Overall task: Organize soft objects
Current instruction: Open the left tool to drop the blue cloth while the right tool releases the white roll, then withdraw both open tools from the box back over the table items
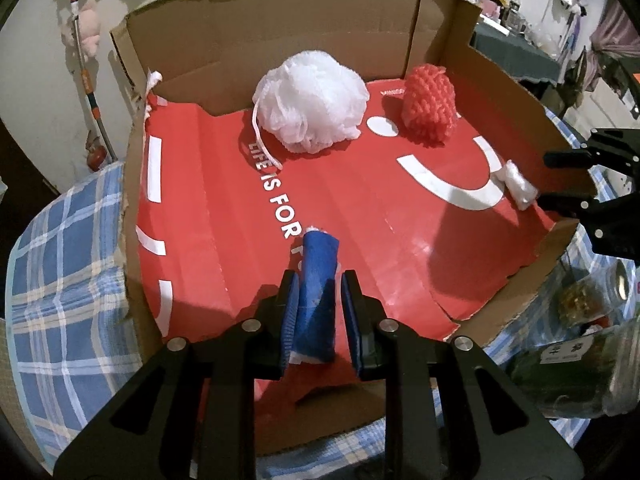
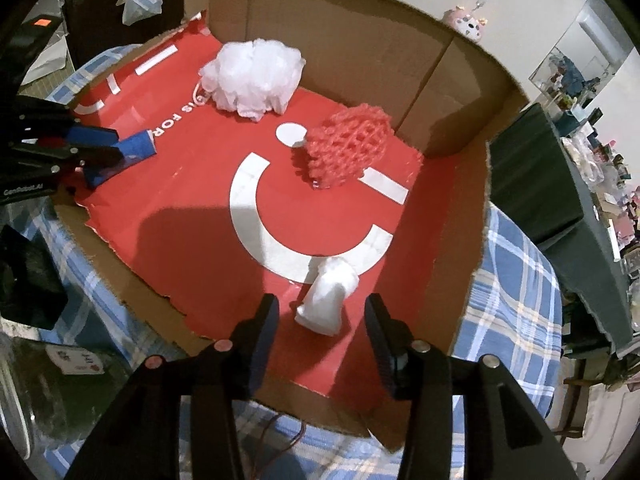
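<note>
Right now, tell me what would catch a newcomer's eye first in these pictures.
The bright red printed floor of the open cardboard box dominates. At its far end a fluffy white mesh pouf lies beside a red knitted ball. Nearer, the left gripper is shut on a blue roll, while a small white bundle lies between the right gripper's open fingers.

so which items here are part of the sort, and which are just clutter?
Job:
- blue roll, in left tongs
- white wad, between open right tongs
- white pouf
- red mesh sponge
- box

Clutter:
- jars
- pink plush
- plaid cloth
</note>
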A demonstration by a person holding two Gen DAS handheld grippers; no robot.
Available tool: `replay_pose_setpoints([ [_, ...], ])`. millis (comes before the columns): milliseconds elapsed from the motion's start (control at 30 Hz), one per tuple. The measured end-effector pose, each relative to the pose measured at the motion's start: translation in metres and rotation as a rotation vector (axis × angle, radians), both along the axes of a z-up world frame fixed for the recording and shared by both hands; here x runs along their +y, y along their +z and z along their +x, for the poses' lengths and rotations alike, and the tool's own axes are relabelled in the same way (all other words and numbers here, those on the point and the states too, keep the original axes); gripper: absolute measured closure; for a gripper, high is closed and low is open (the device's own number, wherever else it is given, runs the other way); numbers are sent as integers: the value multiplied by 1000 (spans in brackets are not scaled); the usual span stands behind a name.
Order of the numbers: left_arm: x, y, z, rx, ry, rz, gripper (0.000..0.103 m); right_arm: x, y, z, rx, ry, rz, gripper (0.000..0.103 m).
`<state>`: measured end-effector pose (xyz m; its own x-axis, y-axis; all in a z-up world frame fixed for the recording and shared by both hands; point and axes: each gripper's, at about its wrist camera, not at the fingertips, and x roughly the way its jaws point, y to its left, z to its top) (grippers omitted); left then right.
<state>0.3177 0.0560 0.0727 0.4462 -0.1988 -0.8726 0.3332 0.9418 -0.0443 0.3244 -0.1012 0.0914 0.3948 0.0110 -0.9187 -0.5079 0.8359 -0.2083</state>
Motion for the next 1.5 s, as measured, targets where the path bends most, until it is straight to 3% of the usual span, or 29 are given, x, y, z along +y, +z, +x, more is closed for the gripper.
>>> replay_pose_setpoints([
  [100, 0, 6, -3, -1, 8, -9, 80, -2, 10, -7, -18, -2, 9, 53],
  [200, 0, 14, -10, -27, 14, -13, 67, -5, 16, -10, -40, -5, 16, 51],
  [233, 0, 17, -13, -38, 15, -19, 49, -5, 20, -12, -48, -7, 20, 51],
  [267, -1, 23, -18, -64, 13, -26, 40, -6, 23, -14, -59, -9, 25, 51],
  [467, -3, 60, -54, -170, 12, -68, 40, -12, 60, -43, -150, -18, 97, 43],
  [533, -2, 73, -69, -210, 17, -96, 33, -14, 74, -55, -184, -19, 131, 41],
  [667, -3, 99, -106, -319, 21, -149, 26, -17, 101, -87, -272, -22, 196, 23],
  [900, -8, 132, -177, -498, 36, -219, 12, -23, 134, -152, -431, -34, 305, 5],
  [1200, -22, 137, -249, -677, 62, -229, 5, -27, 143, -232, -638, -80, 369, 0],
  [1500, -29, 115, -293, -740, 126, -223, 5, -31, 122, -286, -735, -140, 402, 0],
])
